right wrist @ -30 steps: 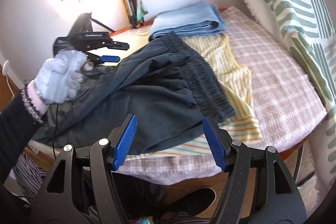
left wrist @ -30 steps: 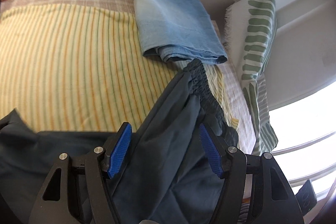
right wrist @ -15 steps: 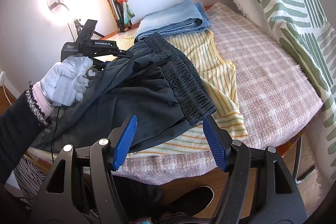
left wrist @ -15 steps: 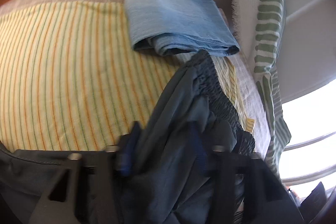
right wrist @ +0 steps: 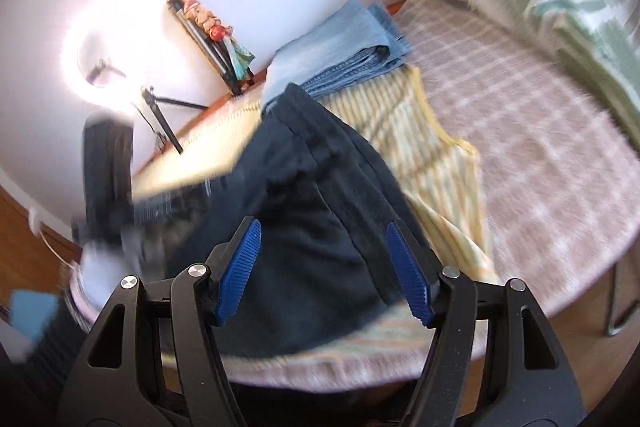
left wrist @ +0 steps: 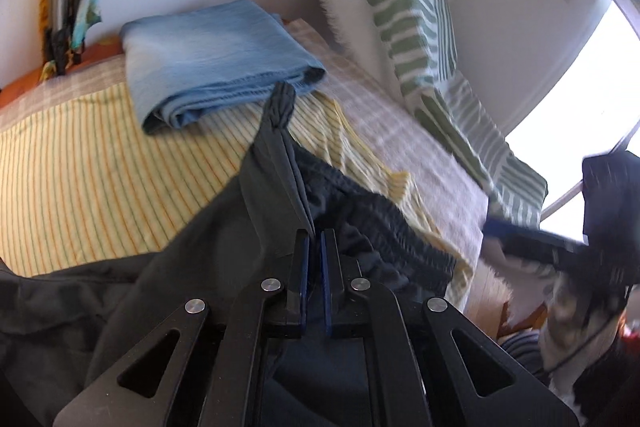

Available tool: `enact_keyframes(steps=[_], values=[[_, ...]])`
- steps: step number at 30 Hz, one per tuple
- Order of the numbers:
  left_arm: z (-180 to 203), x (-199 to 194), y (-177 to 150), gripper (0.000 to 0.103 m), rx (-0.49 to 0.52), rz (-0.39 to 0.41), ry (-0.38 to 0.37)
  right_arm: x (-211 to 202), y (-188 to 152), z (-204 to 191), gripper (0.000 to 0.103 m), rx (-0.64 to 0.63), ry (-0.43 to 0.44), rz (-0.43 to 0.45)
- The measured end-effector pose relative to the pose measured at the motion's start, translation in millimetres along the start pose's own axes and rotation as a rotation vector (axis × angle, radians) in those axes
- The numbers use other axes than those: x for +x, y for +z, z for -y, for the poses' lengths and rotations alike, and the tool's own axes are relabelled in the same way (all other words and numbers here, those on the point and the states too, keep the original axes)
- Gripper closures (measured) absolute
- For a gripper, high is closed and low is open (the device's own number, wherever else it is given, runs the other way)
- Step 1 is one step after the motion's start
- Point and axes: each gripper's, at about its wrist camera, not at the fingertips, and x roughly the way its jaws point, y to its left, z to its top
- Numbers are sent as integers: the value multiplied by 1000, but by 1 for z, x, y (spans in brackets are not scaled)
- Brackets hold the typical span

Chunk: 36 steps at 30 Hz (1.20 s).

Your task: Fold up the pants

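One pair of dark pants (left wrist: 256,227) lies across a yellow striped sheet (left wrist: 92,167) on the bed (right wrist: 540,155), its gathered waistband (left wrist: 384,223) toward the bed's near edge. One folded blue garment (left wrist: 208,59) sits behind the pants near the wall, and one green-striped pillow (left wrist: 404,11) leans at the head of the bed. A ring light (right wrist: 100,67) glows by the wall, with a colourful bundle (right wrist: 216,31) propped beside it. The left gripper (left wrist: 314,239) has its jaws together, clamped on a raised fold of the pants. The right gripper (right wrist: 324,267) hangs over the pants with its jaws well apart and nothing between them. The right wrist view is blurred, so the pale shape at its lower left is probably the person's gloved hand (right wrist: 100,267).
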Motion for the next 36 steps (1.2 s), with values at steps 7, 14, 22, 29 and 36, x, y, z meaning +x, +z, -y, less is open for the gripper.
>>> enact_keyframes(steps=[7, 14, 22, 29, 36], values=[[-8, 16, -11, 99, -45, -18, 1, 94, 67, -16, 35, 45, 54, -118], [-11, 21, -10, 99, -45, -17, 8, 182, 100, -39, 37, 75, -41, -237], [-4, -20, -24, 41, 104, -29, 182, 186, 92, -25, 87, 129, -78, -228], [-2, -38, -89, 41, 253, -103, 318, 147, 93, -21, 88, 163, -23, -166], [-20, -54, -104, 98, 198, -84, 315, 103, 83, -24, 88, 160, -8, -114]])
